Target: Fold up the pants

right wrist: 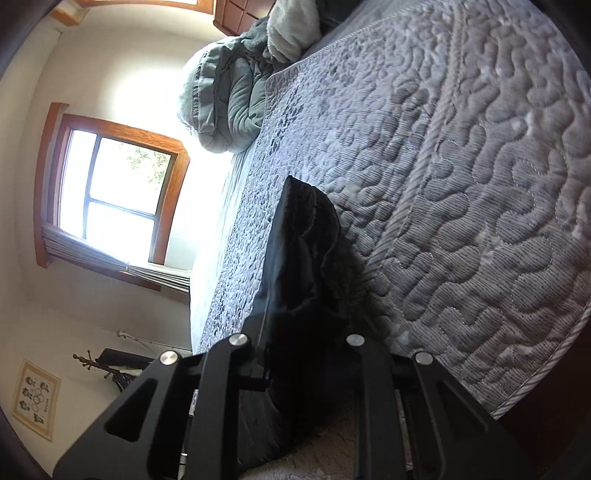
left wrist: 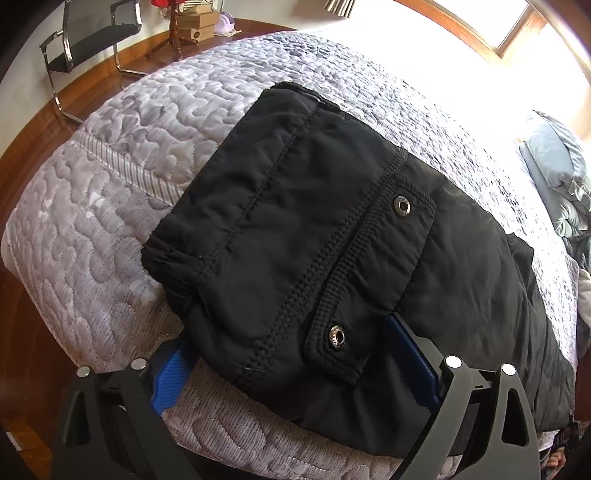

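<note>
The black pants (left wrist: 332, 240) lie on the quilted grey bedspread (left wrist: 129, 166), near the corner of the bed that faces the chair (left wrist: 92, 33), and they are already gathered into a compact, roughly rectangular bundle several layers thick. On top of the bundle sits a pocket flap (left wrist: 373, 280) with two metal snaps, lying flat. Judging from this shape, most of the folding looks done; what seems left is a last fold or tidy-up of the near edge, and letting go.

The left gripper (left wrist: 291, 354) stands wide, its two blue fingers (left wrist: 173, 376) straddling the near edge of the pants: one finger rests on the bedspread just beside the bundle's corner, the other lies against the dark cloth next to the pocket flap. It spans the cloth but does not appear to pinch it.

From the right wrist view the pants (right wrist: 306, 258) show as a raised dark fold running away from the camera, with bare bedspread (right wrist: 480, 184) beyond it and a rumpled green blanket (right wrist: 225, 99) well apart, at the far end of the bed below the window (right wrist: 114, 195). The right gripper (right wrist: 299, 350) has cloth between its arms, yet its fingertips are lost in the dark fabric, so I cannot tell whether it grips the pants or is merely set around them
</note>
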A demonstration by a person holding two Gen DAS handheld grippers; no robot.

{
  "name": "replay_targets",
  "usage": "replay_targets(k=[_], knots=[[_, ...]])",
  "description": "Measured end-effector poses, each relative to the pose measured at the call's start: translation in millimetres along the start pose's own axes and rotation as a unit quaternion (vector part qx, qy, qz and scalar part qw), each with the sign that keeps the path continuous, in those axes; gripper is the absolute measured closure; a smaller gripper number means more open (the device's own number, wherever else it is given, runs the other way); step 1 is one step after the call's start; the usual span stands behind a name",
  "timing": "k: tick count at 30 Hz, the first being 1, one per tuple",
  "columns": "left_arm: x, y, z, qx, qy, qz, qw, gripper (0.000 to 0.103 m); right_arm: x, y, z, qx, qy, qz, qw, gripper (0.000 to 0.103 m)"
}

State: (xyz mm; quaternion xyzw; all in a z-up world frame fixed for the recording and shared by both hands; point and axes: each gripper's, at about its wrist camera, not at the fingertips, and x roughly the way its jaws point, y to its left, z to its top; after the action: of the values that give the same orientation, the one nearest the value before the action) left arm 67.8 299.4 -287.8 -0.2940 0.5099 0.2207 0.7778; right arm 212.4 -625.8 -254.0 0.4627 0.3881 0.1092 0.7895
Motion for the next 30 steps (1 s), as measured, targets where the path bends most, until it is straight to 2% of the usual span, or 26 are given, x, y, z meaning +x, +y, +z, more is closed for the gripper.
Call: replay_targets(k=[9,18,30], knots=[[-0.6,-5.4,-3.8,0.000,-0.018,-0.007,0.9998,0.006,-13.5,68.5,-4.8,-0.094,0.000,-0.044,0.995,0.086],[-20.2,-1.1,-30.5,-0.019,-0.082,-0.016,0.9963,0.006,-24.9,125.8,-25.1,-0.174,-0.009,-0.072,0.982,0.086],[-25.0,7.4,-42.1,-0.029,-0.081,-0.030,0.9958,0.006,-23.8,187.7,-56.0,-0.260,-0.019,-0.104,0.960,0.086]])
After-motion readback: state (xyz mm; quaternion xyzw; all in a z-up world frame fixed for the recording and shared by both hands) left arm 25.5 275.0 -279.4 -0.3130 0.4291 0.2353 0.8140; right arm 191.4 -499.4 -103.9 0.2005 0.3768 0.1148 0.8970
